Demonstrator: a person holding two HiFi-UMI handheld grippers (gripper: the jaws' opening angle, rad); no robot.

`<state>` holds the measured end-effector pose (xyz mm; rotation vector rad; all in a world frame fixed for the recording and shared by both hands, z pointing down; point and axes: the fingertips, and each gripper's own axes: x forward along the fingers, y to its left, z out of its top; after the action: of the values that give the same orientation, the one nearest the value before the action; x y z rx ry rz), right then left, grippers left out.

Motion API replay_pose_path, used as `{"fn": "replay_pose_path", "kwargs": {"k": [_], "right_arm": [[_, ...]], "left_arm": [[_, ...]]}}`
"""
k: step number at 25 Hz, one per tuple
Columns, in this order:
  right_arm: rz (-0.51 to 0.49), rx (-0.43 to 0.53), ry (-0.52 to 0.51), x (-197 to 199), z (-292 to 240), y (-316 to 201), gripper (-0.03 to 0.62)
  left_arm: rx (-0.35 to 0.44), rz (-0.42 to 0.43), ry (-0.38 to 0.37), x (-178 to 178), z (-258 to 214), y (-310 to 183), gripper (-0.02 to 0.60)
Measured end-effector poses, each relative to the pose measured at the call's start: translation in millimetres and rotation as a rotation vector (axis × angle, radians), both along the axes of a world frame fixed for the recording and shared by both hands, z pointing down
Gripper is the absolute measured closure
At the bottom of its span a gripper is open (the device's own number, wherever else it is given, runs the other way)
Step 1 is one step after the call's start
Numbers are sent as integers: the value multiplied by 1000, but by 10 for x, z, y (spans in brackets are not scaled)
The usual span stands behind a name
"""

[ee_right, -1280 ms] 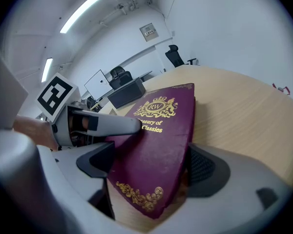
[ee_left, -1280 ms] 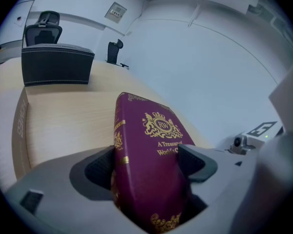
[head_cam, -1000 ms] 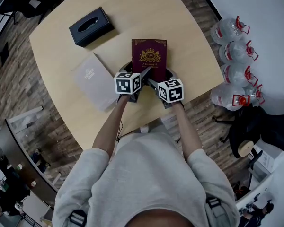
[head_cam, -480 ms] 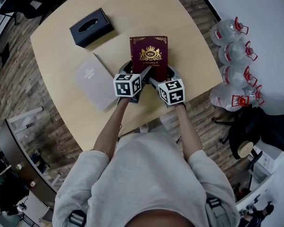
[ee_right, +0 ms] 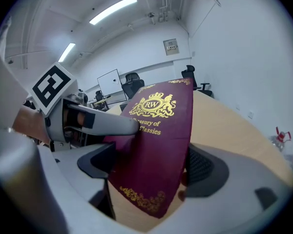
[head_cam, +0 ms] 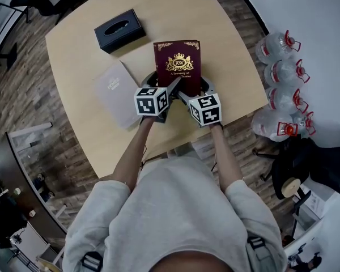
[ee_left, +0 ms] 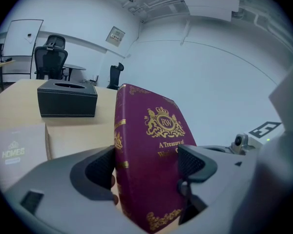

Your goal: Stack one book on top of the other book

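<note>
A maroon book (head_cam: 178,63) with a gold crest is held tilted above the table (head_cam: 215,33), near edge lowest. My left gripper (head_cam: 160,88) is shut on its near left part, and my right gripper (head_cam: 197,90) is shut on its near right part. In the left gripper view the maroon book (ee_left: 146,145) stands between the pads of the left gripper (ee_left: 149,165). The right gripper view shows the same book (ee_right: 156,140) clamped in the right gripper (ee_right: 151,168). A grey book (head_cam: 115,93) lies flat on the table to the left, also visible as the grey book (ee_left: 13,152).
A black tissue box (head_cam: 120,30) sits at the table's far left, beyond the grey book; it shows again as the box (ee_left: 67,99). Several water bottles (head_cam: 283,67) stand on the floor to the right. Office chairs (ee_left: 51,57) stand beyond the table.
The maroon book, held in both grippers, has shifted slightly left toward the grey book. Both grips are unchanged.
</note>
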<state>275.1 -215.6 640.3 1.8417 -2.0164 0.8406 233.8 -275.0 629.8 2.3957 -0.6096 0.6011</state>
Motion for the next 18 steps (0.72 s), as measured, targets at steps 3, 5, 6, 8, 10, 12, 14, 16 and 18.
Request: {"fn": "replay_pose_path", "kwargs": {"k": [3,5,6,8,10,12,14,16,18], "right_arm": [[-34,15,7,-100,-64,-68,158],[-61,23,12,-192,-105,-134,158],[-75,28,13,-244,-123,-170,158],[-102,34,15,-363,-152,-233,160],[-131,39,16,-487,-172,-284,160],[-161,43,17,-615,-190,-341,160],[-193,48,18,-757,-208,-408,160],[-225,53,19,-897,-225,-470,161],[-256,58,19,-1030,-241,-528,161]], "left_arm": [[14,-35,5,-122,-71,-49,179],[24,-63,8,-231,-114,-100,179],[26,-77,9,-292,-133,-127,179],[29,-107,10,-428,-162,-175,179],[32,-136,9,-569,-184,-209,179],[35,-167,9,-714,-202,-251,179],[37,-201,11,-872,-218,-299,179],[40,-234,10,-1029,-236,-341,179],[44,-265,8,-1178,-252,-380,179]]}}
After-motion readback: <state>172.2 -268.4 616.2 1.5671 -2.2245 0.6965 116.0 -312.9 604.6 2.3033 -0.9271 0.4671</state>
